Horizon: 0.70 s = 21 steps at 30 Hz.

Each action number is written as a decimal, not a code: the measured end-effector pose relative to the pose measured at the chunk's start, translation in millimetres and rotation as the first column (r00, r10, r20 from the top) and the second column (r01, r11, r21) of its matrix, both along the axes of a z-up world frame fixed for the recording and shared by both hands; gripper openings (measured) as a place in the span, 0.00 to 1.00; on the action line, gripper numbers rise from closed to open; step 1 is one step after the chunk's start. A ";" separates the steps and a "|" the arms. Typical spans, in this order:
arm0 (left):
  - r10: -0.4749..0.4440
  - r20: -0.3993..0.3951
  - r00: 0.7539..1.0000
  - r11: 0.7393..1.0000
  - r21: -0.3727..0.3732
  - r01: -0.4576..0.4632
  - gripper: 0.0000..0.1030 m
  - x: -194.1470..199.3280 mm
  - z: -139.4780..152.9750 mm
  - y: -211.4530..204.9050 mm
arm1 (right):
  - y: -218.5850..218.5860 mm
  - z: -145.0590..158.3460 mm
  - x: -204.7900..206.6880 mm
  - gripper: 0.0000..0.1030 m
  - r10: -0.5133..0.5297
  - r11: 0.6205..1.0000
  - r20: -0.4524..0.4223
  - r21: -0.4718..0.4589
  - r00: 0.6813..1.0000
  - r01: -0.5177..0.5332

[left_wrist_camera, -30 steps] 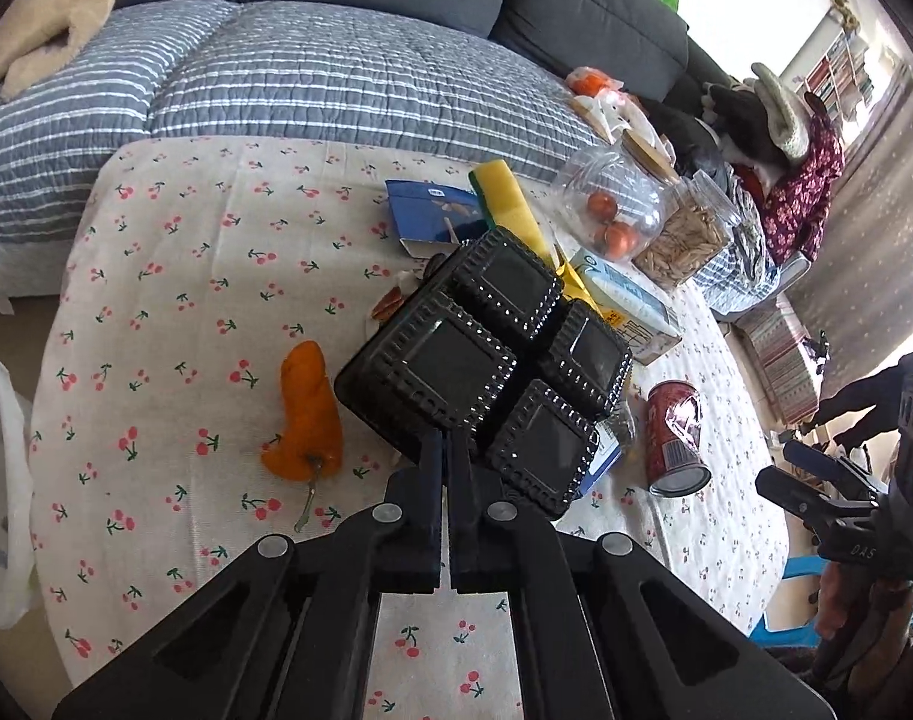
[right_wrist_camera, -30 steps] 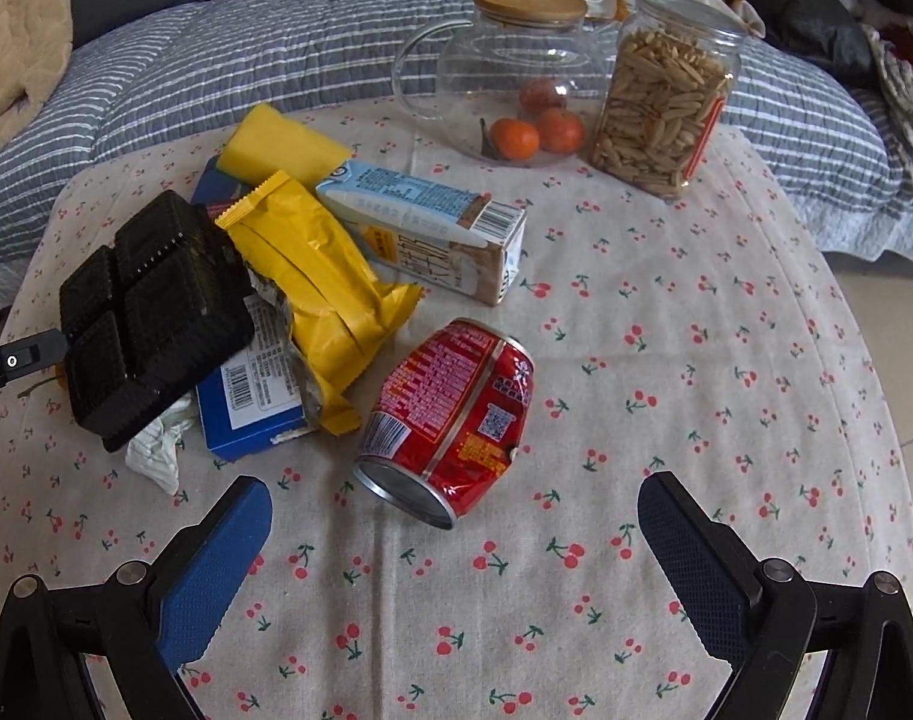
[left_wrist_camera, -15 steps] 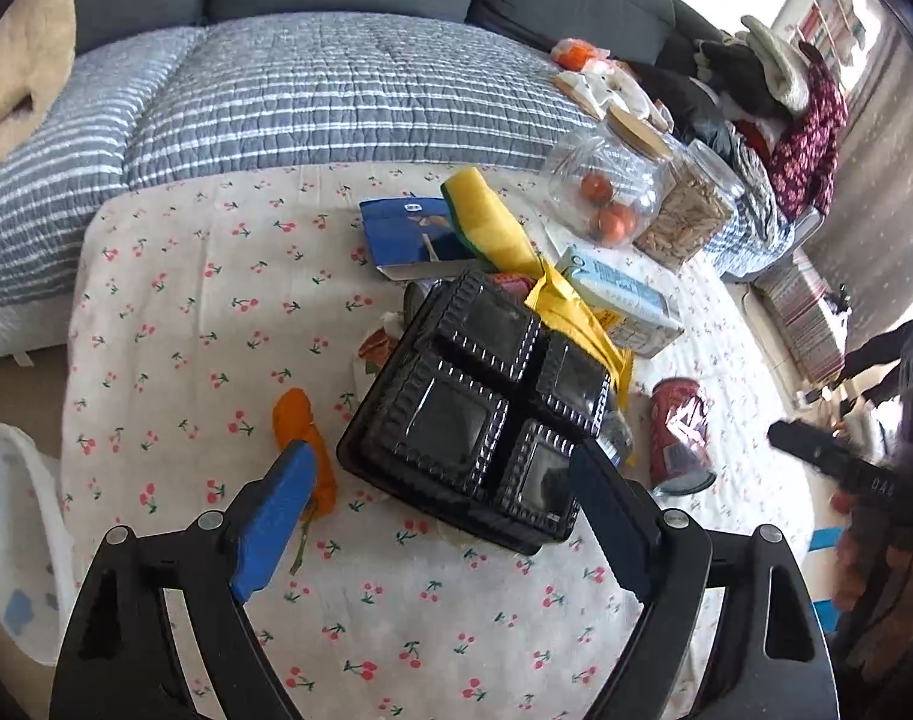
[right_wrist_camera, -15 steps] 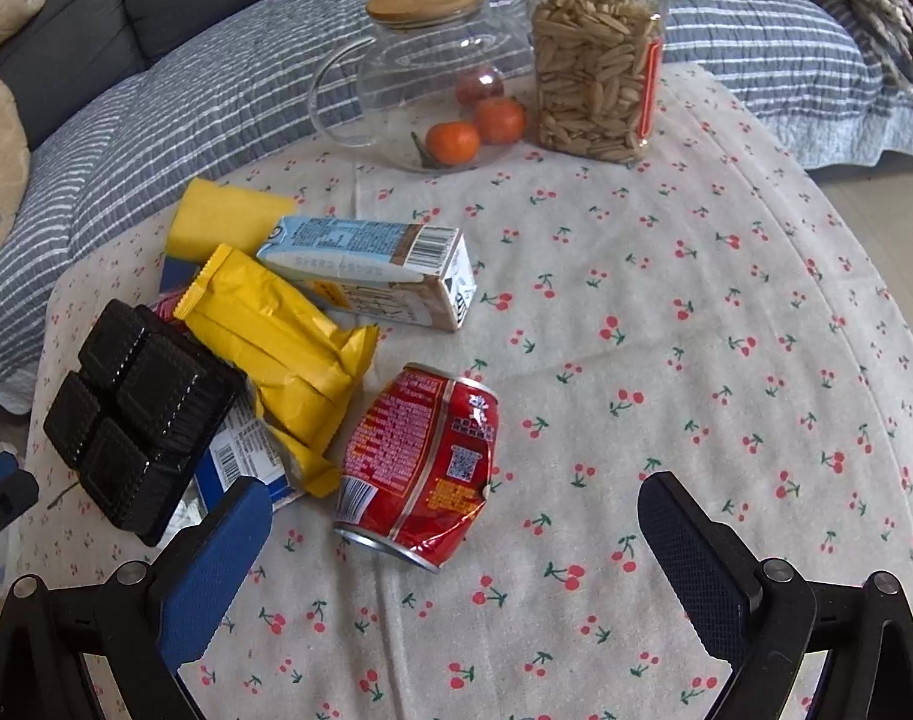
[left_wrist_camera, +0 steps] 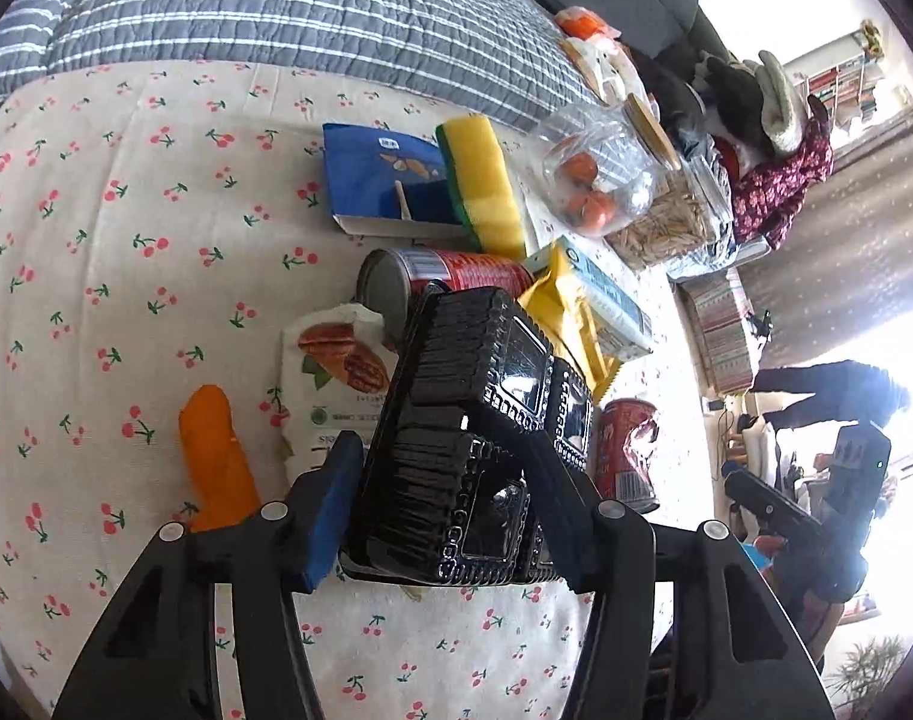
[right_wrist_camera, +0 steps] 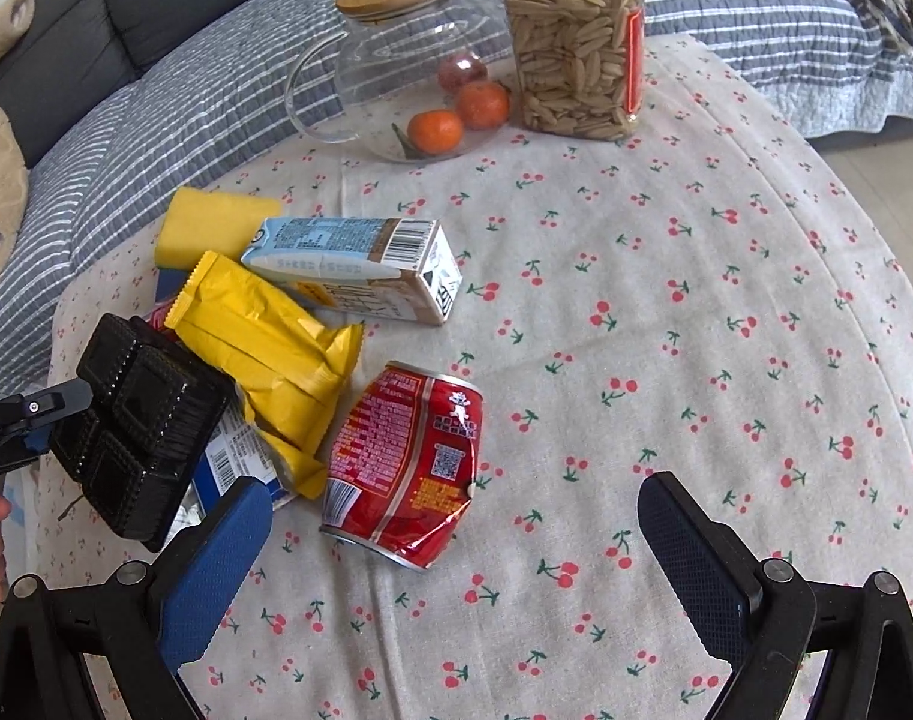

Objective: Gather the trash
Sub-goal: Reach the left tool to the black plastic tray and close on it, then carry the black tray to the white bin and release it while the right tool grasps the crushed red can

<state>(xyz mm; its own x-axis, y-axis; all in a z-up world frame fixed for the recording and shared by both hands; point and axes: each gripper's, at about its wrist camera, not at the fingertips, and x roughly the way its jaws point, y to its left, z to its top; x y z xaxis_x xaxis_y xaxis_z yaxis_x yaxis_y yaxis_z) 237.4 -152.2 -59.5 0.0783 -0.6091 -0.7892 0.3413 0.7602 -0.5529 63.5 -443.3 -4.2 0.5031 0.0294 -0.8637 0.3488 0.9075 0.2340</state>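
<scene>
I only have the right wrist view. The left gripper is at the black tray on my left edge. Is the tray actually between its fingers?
Observer: Yes. In the left wrist view the black plastic tray sits between the fingers of the left gripper. Its jaws have just been closing. I can't tell whether the pads press yet.
Operator: Anything hidden behind the tray?
Observer: A second red can lies on its side behind it, silver end showing.
Operator: And under it?
Observer: A pecan snack packet lies on the cloth, partly covered by the tray.
</scene>
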 end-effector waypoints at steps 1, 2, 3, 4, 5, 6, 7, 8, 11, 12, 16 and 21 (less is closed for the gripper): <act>-0.013 0.013 1.000 1.000 -0.001 0.013 0.54 -4.1 1.9 -1.9 | -1.7 -0.8 0.1 0.98 -0.003 1.000 -0.002 0.003 1.000 0.003; -0.022 0.026 0.999 1.000 -0.010 0.022 0.51 -8.6 4.8 -3.5 | -3.0 -1.7 0.5 0.98 -0.007 1.000 -0.005 0.006 1.000 0.007; -0.025 0.036 0.999 0.999 -0.027 0.026 0.48 -13.3 8.1 -4.2 | -4.0 -2.4 0.8 0.98 -0.010 1.000 -0.008 0.012 1.000 0.010; -0.023 0.043 0.999 0.998 -0.050 0.025 0.44 -18.3 11.9 -3.7 | -4.9 -3.0 0.7 0.98 -0.013 1.000 -0.010 0.019 1.000 0.014; -0.021 0.049 0.999 0.997 -0.069 0.025 0.40 -23.0 15.6 -3.3 | -5.3 -3.4 0.8 0.98 -0.016 1.000 -0.011 0.026 1.000 0.016; -0.023 0.059 0.998 0.996 -0.087 0.028 0.39 -27.9 19.5 -2.8 | -5.4 -3.5 0.8 0.98 -0.016 0.999 -0.011 0.033 1.000 0.017; -0.027 0.067 0.997 0.994 -0.101 0.034 0.37 -33.3 22.6 -2.1 | -5.2 -3.2 0.8 0.98 -0.016 0.999 -0.009 0.039 1.000 0.016; -0.030 0.075 0.997 0.994 -0.105 0.038 0.36 -38.8 25.2 -0.9 | -4.8 -2.8 0.9 0.98 -0.016 0.999 -0.007 0.041 1.000 0.016; -0.025 0.095 0.995 0.993 -0.113 0.035 0.35 -54.2 30.7 2.9 | -3.3 -2.7 1.5 0.98 -0.019 0.999 -0.007 0.035 1.000 0.019; -0.022 0.108 0.994 0.993 -0.110 0.034 0.35 -59.5 32.3 4.4 | -3.0 -3.7 2.1 0.98 -0.021 0.999 -0.010 0.035 1.000 0.022; -0.020 0.174 0.985 0.994 -0.099 0.038 0.35 -81.3 38.7 13.7 | -3.0 -14.1 7.6 0.98 -0.034 0.997 -0.037 0.072 0.999 0.037; 0.004 0.225 0.974 0.993 -0.113 0.022 0.35 -96.6 51.5 26.4 | 7.1 -35.5 18.8 0.88 -0.020 0.990 -0.088 0.139 0.996 0.032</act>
<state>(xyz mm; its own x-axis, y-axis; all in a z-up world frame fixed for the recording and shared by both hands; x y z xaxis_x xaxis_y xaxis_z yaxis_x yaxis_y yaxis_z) 140.8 -125.8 -8.0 0.2398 -0.6953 -0.6775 0.4727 0.6932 -0.5441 82.3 -436.1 -39.7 0.4287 0.1412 -0.8923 0.3961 0.8584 0.3261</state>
